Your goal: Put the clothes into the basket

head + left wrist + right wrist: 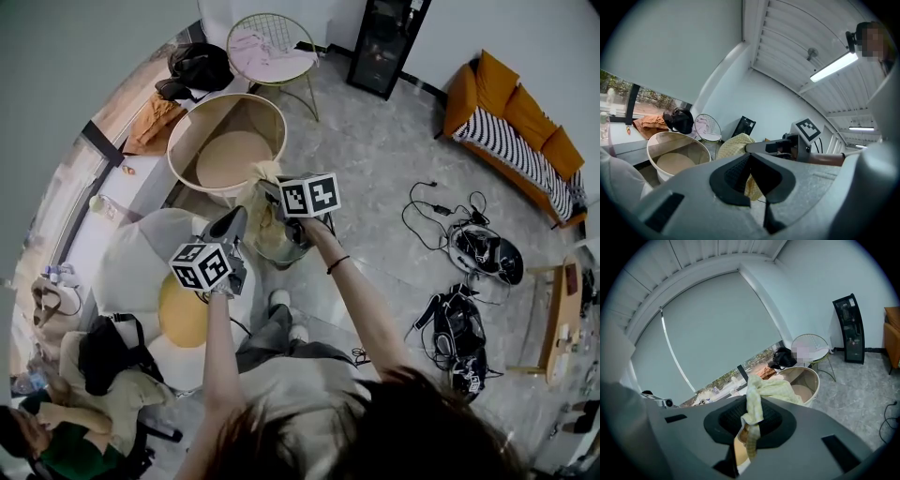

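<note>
A pale yellow checked cloth (267, 230) hangs in the air between my two grippers, just in front of the round white basket (183, 131). My right gripper (272, 189) is shut on the cloth's upper part. In the right gripper view the cloth (776, 390) drapes over the shut gripper (752, 420), with the basket (813, 385) beyond it. My left gripper (239, 225) is beside the cloth's left edge. In the left gripper view its tips (750, 157) meet on the cloth (733, 143). The right gripper (761, 147) and the basket (651, 145) also show there. Only the basket's beige bottom is visible inside.
Behind the basket stand a wire side table (272, 47), a black bag (202, 66) and an orange garment (155, 122). A white seat with a yellow cushion (178, 314) is at my left. Cables and devices (478, 253) lie on the floor at right, near an orange sofa (511, 122). A person (56, 412) sits at lower left.
</note>
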`<state>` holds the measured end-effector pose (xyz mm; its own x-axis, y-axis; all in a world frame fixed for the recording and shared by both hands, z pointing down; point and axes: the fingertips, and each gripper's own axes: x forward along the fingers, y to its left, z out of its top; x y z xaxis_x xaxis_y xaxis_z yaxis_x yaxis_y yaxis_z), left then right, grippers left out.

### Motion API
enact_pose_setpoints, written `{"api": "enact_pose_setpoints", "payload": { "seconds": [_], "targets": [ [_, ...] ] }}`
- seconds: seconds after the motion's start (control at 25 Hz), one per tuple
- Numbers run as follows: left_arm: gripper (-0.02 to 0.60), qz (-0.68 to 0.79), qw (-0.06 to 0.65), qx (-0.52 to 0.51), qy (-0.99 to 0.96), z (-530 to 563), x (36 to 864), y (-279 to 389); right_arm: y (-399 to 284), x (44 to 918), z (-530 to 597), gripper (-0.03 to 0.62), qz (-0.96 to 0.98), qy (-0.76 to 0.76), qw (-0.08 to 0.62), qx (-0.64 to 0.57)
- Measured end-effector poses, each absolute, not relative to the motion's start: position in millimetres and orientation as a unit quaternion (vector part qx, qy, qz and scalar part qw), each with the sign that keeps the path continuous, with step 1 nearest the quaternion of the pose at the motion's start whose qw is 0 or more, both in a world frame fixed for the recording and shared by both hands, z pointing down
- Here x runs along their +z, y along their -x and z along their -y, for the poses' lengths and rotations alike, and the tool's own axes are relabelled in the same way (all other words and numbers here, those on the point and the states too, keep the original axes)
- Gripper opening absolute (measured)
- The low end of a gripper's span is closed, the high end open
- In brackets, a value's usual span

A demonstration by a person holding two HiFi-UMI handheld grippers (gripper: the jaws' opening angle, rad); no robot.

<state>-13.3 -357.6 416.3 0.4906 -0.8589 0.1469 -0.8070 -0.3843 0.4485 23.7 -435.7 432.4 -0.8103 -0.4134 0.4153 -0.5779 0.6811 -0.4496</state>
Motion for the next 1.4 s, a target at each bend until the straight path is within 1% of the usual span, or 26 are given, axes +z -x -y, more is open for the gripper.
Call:
{"api": "enact_pose_setpoints", "payload": {
  "seconds": [0.44,0.88,1.4],
  "targets": [
    [0.011,0.461,0.262,-0.031,-0.847,419.1,438.8,6.7,-34.6,454.7,491.2,0.048,0.889,-0.305,0.163,0.299],
    [0.011,0.430,0.283,-0.003,-0.857,447.2,459.5,-0.2,-39.4,479.0,518.4,0.048,0.875,-0.316,0.210,0.301],
    [0.011,0.423,0.332,0.019,-0.843,466.7,493.9,-14.8,-36.8,516.9,541.6,0.048,0.856,-0.283,0.309,0.305]
  ]
}}
